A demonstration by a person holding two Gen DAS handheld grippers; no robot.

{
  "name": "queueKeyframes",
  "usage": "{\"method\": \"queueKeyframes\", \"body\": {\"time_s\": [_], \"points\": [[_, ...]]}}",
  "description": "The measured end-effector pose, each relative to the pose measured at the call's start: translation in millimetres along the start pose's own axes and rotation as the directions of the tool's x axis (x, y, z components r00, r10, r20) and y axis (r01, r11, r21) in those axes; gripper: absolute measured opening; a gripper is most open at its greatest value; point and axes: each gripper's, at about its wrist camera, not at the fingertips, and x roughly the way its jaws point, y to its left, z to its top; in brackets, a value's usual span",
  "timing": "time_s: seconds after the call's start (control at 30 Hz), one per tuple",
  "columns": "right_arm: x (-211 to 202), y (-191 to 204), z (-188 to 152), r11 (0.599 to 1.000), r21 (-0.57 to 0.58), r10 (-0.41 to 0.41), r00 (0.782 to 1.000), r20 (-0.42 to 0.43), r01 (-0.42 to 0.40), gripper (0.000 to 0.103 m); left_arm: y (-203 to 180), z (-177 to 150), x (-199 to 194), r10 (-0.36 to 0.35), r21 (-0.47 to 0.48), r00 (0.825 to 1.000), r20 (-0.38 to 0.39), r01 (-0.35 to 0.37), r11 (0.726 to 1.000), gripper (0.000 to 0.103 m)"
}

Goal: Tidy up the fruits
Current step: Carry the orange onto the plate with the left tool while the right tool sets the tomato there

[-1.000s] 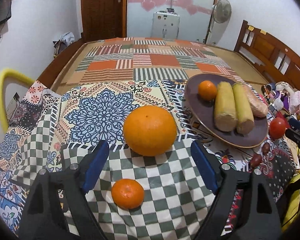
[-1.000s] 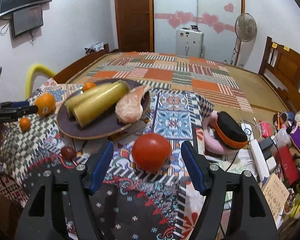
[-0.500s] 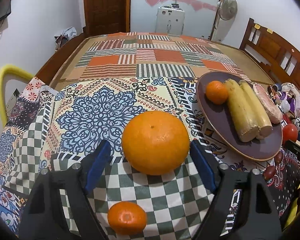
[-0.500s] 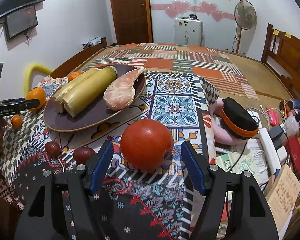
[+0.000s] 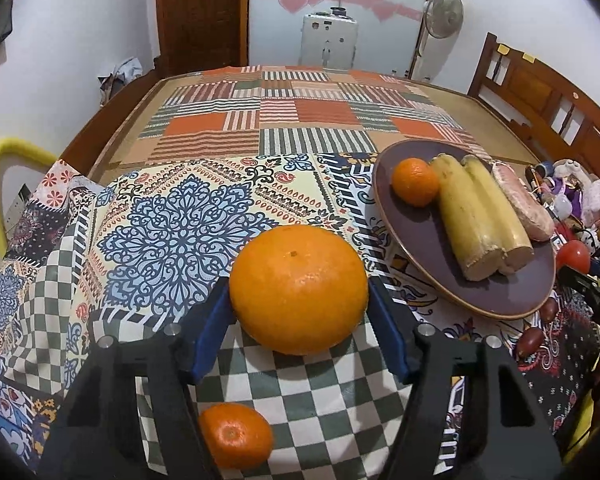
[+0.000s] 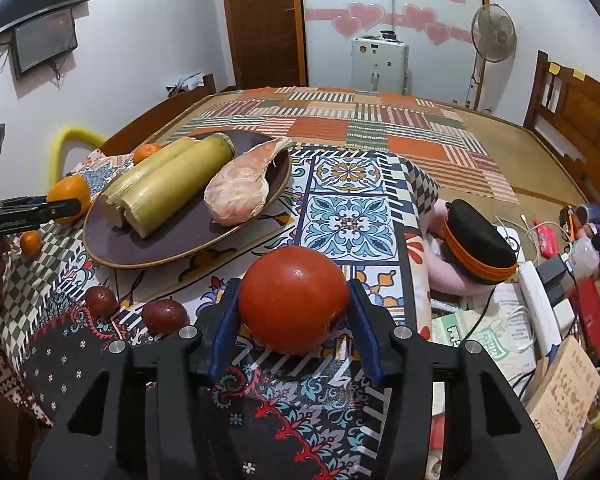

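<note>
Your left gripper (image 5: 299,304) points forward and slightly down over the patterned cloth (image 5: 188,216), its blue pads pressed against both sides of a large orange (image 5: 299,290). Your right gripper (image 6: 294,308) is held the same way, low and level, pinching a red tomato (image 6: 294,298) between its pads; whether either fruit is lifted clear of the cloth cannot be told.

The dark round plate (image 5: 416,240) sits to the right of the large orange and near it. On the plate you have one small orange (image 5: 415,181), two yellow-green cane pieces (image 5: 478,216) lying side by side and touching, and one pink peeled fruit segment (image 5: 520,200) just beside them.

The left view alone shows the small orange on the plate in full, and a second small orange (image 5: 236,436) loose on the checked patch beneath your left gripper. It also catches your right gripper at the far right edge, with the tomato held there.

The right view alone shows the cut ends of the cane pieces, two small dark red fruits (image 6: 164,315) on the cloth between plate and gripper (the left view shows them only partly), and a clutter of cables, a power strip (image 6: 540,304) and a black and orange case (image 6: 478,246) to your right. Your left gripper appears at its left edge, holding the large orange.

Counted across both views: one large orange, two small oranges, one tomato, two cane pieces, one pink segment, two dark red fruits.
</note>
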Motion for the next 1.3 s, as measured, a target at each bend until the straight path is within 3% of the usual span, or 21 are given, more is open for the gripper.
{"method": "queueKeyframes", "body": {"time_s": [0.47,0.87,1.3], "points": [[-16,5,26,1.0,-0.017,0.008,0.997,0.079,-0.006,0.048,-24,16,-27,-0.04,0.043,0.997,0.067,0.037,0.998,0.066],[-11,15,55,0.998,-0.033,0.054,0.989,0.141,-0.05,0.048,-49,32,-14,-0.094,0.056,0.992,0.078,0.09,0.994,0.066],[23,33,75,0.992,-0.117,0.054,0.994,0.1,-0.042,0.048,-67,46,10,-0.125,0.068,0.991,0.048,0.122,0.99,0.066]]}}
